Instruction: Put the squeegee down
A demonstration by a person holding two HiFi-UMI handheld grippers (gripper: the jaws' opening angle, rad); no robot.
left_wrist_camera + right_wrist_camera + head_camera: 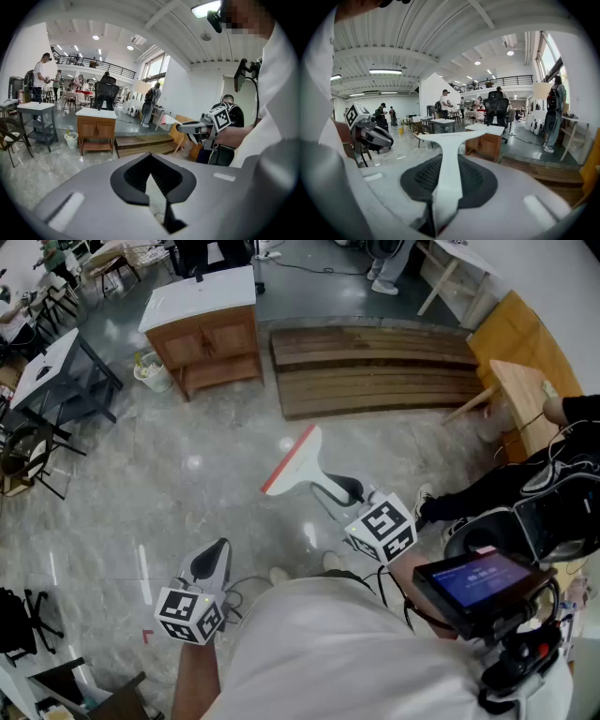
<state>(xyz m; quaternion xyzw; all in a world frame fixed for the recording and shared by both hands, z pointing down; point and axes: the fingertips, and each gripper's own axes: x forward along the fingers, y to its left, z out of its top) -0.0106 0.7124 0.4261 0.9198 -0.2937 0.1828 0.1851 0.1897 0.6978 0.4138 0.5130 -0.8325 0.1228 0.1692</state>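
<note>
A white squeegee point(292, 463) with a red blade edge is held in the air over the glossy floor, and my right gripper point(339, 489) is shut on its handle. In the right gripper view the squeegee point(450, 159) runs up from between the jaws of the right gripper point(447, 187), its blade crosswise at the top. My left gripper point(217, 549) hangs lower left of it, apart from the squeegee. In its own view the left gripper point(151, 161) has its jaw tips together with nothing between them. That view also catches the squeegee point(171, 120) at the right.
A wooden cabinet point(202, 329) with a white top stands at the back, a white bucket point(153, 371) beside it. A slatted wooden platform point(375, 357) lies to its right. A dark metal table point(56, 371) is at left, a wooden table point(525, 395) at right. A person in black point(487, 488) sits close by.
</note>
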